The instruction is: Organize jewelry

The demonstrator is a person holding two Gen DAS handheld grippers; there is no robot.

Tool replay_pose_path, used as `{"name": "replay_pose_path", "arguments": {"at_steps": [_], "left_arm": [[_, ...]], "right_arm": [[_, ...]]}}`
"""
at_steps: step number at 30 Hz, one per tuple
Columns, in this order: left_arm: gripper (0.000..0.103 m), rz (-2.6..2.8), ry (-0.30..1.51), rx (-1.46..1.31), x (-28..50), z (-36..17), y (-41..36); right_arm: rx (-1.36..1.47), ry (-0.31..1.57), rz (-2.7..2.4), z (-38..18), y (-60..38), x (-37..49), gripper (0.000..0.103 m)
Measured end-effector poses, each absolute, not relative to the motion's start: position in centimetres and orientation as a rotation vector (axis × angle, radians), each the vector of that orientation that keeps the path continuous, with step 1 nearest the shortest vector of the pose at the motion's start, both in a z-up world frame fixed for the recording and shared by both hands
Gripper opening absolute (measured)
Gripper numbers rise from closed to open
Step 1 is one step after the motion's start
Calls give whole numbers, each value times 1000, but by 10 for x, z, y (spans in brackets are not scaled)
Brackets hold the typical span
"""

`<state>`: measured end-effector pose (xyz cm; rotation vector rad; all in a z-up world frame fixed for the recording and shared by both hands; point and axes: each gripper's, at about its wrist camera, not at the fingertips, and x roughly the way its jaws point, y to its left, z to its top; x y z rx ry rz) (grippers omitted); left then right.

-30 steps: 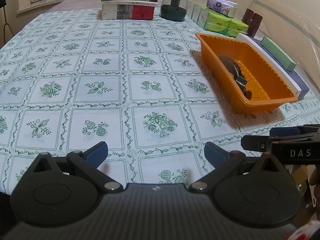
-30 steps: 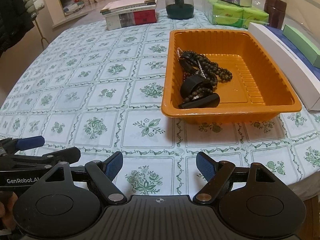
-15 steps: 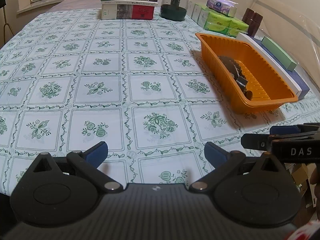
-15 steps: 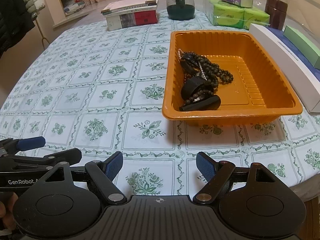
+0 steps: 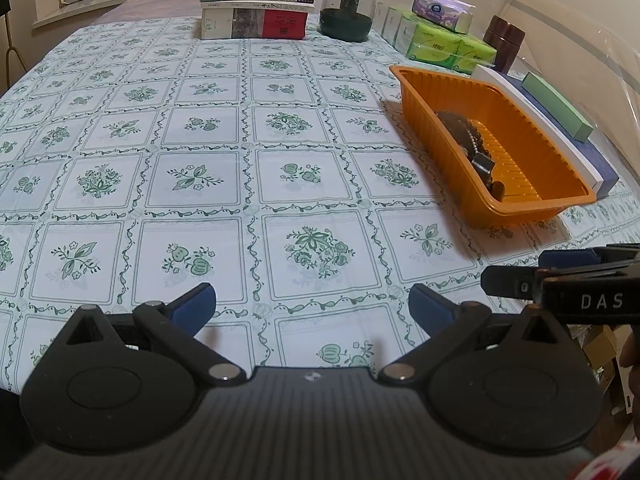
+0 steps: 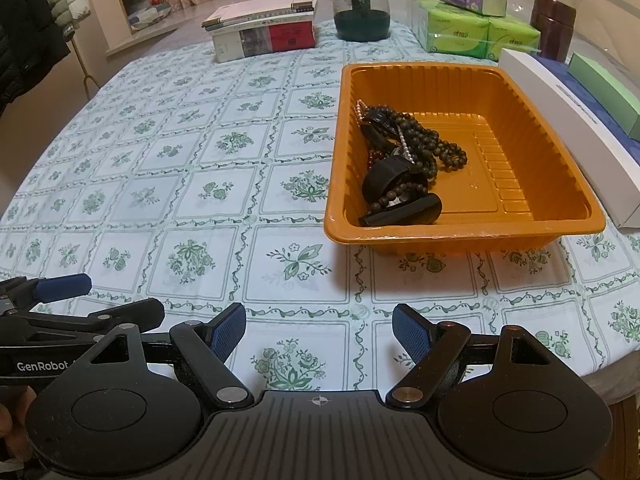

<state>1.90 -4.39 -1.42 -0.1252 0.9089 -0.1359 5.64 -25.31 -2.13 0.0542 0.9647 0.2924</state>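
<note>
The tangled heap of dark wooden bead strings, a thin pearl strand and black bands (image 6: 402, 164) lies in the ribbed, glossy orange plastic tray (image 6: 532, 184) on the counter. Both the left gripper (image 5: 312, 306) and right gripper (image 6: 319, 330) hover empty, jaws spread. Pinching 1 strand could drag the whole knot out, or slide the light tray across the smooth floral-patterned cloth (image 6: 192, 184).

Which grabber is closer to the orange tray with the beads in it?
Right. The right gripper sits just in front of the orange tray, nearly facing it. The left gripper is off to the tray's left, farther away.
</note>
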Motion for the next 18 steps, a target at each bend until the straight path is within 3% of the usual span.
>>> {"name": "replay_pose_path", "arguments": {"at_steps": [18], "left_arm": [[102, -135, 881, -138, 17, -12, -42]], "right_arm": [[61, 962, 292, -22, -255, 55, 80]]}}
